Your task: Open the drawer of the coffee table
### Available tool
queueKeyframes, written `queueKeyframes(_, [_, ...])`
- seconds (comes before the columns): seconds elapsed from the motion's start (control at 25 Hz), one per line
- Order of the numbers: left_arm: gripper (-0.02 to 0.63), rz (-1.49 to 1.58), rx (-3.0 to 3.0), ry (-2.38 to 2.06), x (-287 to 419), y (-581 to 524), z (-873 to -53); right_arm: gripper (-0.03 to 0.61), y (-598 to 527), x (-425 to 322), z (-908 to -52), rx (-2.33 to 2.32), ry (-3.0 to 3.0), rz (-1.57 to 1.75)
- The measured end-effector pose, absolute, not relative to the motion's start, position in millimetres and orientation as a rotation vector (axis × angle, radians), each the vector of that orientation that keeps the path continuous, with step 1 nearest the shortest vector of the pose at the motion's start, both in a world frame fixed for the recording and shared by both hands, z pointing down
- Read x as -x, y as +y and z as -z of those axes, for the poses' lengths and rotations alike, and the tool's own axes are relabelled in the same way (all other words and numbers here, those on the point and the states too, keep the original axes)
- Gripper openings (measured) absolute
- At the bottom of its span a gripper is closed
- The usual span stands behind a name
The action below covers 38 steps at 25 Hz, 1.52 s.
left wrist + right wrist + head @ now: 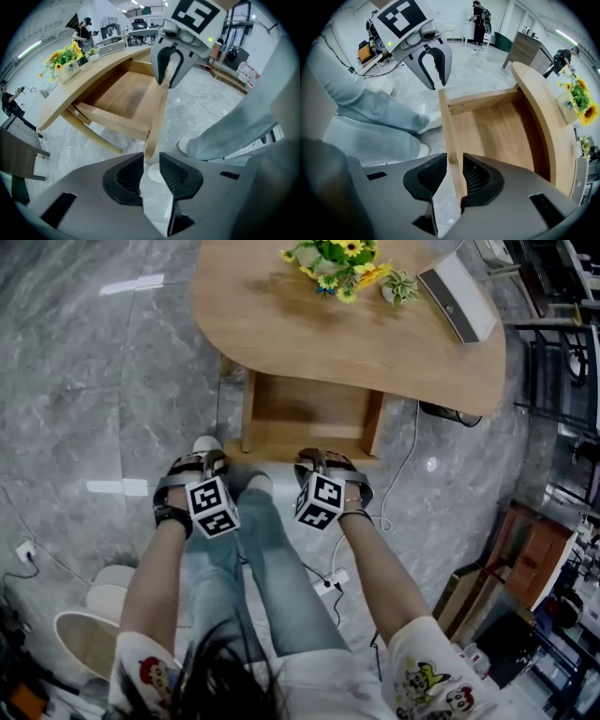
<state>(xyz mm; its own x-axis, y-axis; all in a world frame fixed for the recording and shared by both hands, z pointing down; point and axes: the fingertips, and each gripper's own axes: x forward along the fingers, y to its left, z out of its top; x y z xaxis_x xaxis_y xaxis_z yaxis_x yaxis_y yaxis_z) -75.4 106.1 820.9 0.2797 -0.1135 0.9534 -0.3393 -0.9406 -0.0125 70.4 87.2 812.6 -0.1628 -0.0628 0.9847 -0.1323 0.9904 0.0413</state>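
Observation:
The wooden coffee table point(281, 324) has its drawer point(309, 413) pulled out toward me, with nothing inside. Both grippers point down at its front panel point(309, 452). My left gripper point(204, 463) hovers at the panel's left end point(157, 117). Its jaws point(151, 171) stand a little apart, with only floor between them. My right gripper point(324, 461) straddles the panel's right part. The panel's top edge point(447, 126) runs into the narrow gap of that gripper point(454, 176), and the pads do not visibly press on it. Each gripper shows in the other's view.
Yellow flowers point(337, 263) and a grey box point(459, 296) stand on the tabletop. My legs and white shoes point(206, 444) are just in front of the drawer. A cable and power strip point(333, 582) lie on the marble floor, and a white bin point(89, 638) is at left.

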Motion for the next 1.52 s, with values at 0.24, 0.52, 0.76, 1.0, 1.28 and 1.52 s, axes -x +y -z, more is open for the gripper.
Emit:
queueKeyframes(0.24, [0.081, -1.734, -2.305, -0.496, 80, 114, -773, 0.077, 82, -82, -761, -0.195, -1.755, -0.042])
queueKeyframes(0.52, [0.081, -1.628, -2.272, -0.716, 68, 100, -697, 0.078, 64, -102, -679, -0.331, -1.817, -0.045])
queueKeyframes(0.76, [0.080, -1.618, -2.328, -0.808, 50, 78, -632, 0.078, 48, -118, -610, -0.449, -1.863, -0.004])
queueKeyframes(1.0, [0.080, -1.513, -2.402, -0.912, 35, 59, -545, 0.078, 29, -120, -519, -0.640, -1.936, 0.041])
queueKeyframes(1.28, [0.080, -1.348, -2.509, -1.122, 47, 28, -433, 0.078, 1, -87, -401, -0.868, -2.079, 0.122])
queueKeyframes(1.52, [0.080, -1.094, -2.554, -1.272, 59, 33, -344, 0.078, 14, -75, -310, -1.088, -2.238, 0.054])
